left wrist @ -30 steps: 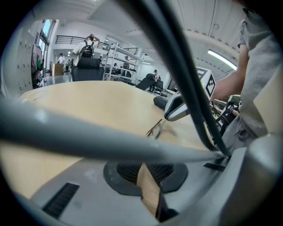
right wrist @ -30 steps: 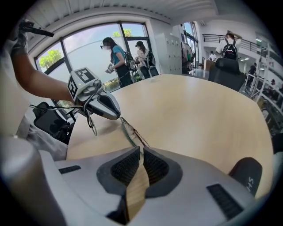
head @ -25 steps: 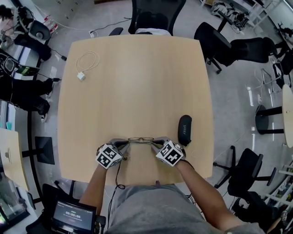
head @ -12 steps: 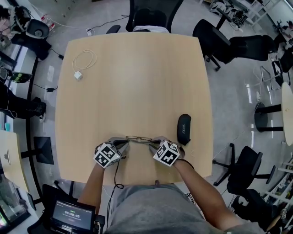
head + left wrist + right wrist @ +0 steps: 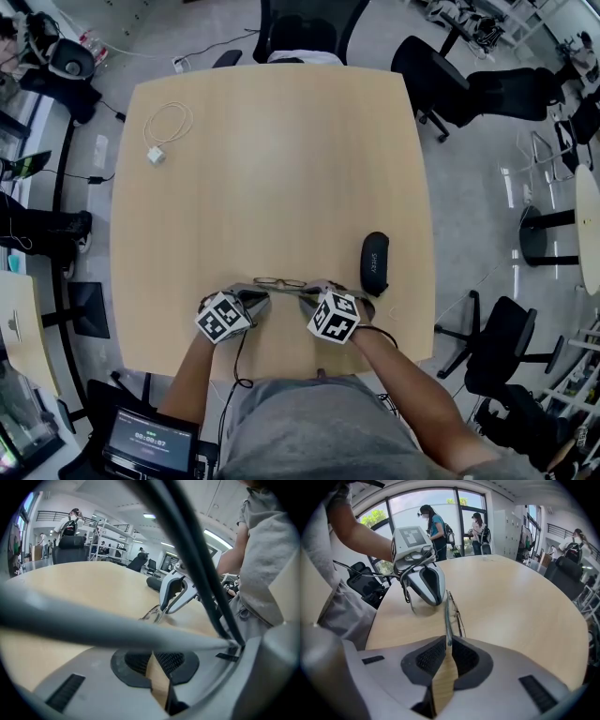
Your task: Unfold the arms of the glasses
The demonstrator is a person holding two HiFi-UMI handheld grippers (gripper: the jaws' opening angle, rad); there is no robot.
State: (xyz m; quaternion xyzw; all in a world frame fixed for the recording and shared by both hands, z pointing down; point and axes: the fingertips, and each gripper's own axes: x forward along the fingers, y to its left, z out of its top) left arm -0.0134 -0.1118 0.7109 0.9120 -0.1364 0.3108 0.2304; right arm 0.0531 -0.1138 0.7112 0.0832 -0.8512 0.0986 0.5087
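Note:
Thin wire-rimmed glasses (image 5: 280, 282) lie on the wooden table (image 5: 272, 169) near its front edge, between my two grippers. My right gripper (image 5: 307, 292) has the glasses' right end (image 5: 448, 620) between its pads, which press on the thin wire; its jaws have just been opening slightly. My left gripper (image 5: 258, 296) points down at the glasses' left end, jaws close together. In the left gripper view a blurred grey bar hides its fingertips, so whether they grip the wire is unclear. In the right gripper view the frame runs from my pads up to the left gripper (image 5: 427, 585).
A black glasses case (image 5: 375, 263) lies just right of the right gripper. A white cable with a plug (image 5: 169, 127) sits at the far left of the table. Office chairs (image 5: 469, 94) stand around it. People stand by the windows (image 5: 433, 524).
The right gripper has rolled a little on the spot. The glasses and the left gripper stay where they were.

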